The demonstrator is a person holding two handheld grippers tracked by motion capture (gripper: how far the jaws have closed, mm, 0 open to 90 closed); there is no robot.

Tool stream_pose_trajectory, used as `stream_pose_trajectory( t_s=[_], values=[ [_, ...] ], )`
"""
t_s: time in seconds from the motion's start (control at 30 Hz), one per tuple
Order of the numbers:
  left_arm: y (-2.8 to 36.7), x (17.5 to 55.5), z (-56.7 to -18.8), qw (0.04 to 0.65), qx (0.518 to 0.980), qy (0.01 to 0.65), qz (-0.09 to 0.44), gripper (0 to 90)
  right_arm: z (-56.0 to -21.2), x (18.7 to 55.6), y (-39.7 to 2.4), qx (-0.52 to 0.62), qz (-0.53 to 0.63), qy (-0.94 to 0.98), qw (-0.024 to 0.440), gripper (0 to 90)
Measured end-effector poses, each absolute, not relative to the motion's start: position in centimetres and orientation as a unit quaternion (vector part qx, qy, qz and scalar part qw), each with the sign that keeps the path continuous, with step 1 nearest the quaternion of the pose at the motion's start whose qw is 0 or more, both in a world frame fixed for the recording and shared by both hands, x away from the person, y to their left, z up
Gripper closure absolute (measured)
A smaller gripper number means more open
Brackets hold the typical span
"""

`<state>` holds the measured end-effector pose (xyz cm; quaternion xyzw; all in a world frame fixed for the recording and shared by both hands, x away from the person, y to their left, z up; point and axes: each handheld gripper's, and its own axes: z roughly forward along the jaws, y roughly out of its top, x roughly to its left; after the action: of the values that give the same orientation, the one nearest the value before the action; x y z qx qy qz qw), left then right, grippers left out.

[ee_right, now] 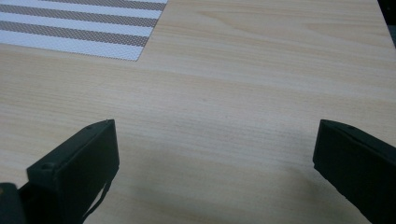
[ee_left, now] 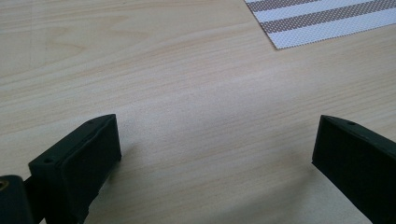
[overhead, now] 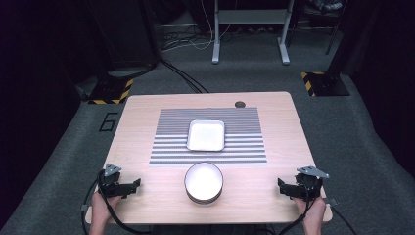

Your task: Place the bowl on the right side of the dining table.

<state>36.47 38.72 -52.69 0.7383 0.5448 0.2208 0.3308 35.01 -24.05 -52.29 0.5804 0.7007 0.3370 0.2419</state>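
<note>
A white square plate point(overhead: 206, 135) lies in the middle of a striped placemat point(overhead: 209, 117). Just in front of the mat stands a round bowl point(overhead: 203, 181), white inside with a dark rim. My left gripper point(overhead: 134, 185) rests low over the table's near left corner, its jaws wide apart with bare wood between them point(ee_left: 217, 140). Over the near right corner my right gripper point(overhead: 283, 186) is likewise open, holding nothing point(ee_right: 217, 140). Both point inward toward the bowl, each well apart from it.
The light wooden table point(overhead: 137, 127) has a round cable hole point(overhead: 239, 104) at its far edge. A corner of the placemat point(ee_left: 322, 18) lies ahead of the left jaws; another corner point(ee_right: 84, 28) lies ahead of the right. Dark floor, stands and cables surround the table.
</note>
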Motion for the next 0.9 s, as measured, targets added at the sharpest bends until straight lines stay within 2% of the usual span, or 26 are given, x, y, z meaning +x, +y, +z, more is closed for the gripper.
stream_pose_trajectory(
  t_s=[0.9],
  values=[
    [34.6,34.7,-50.0,0.373,0.758,0.49,0.214,3.9,-49.1,31.9,-19.7,0.509,0.369,0.737,0.247,0.1]
  ],
)
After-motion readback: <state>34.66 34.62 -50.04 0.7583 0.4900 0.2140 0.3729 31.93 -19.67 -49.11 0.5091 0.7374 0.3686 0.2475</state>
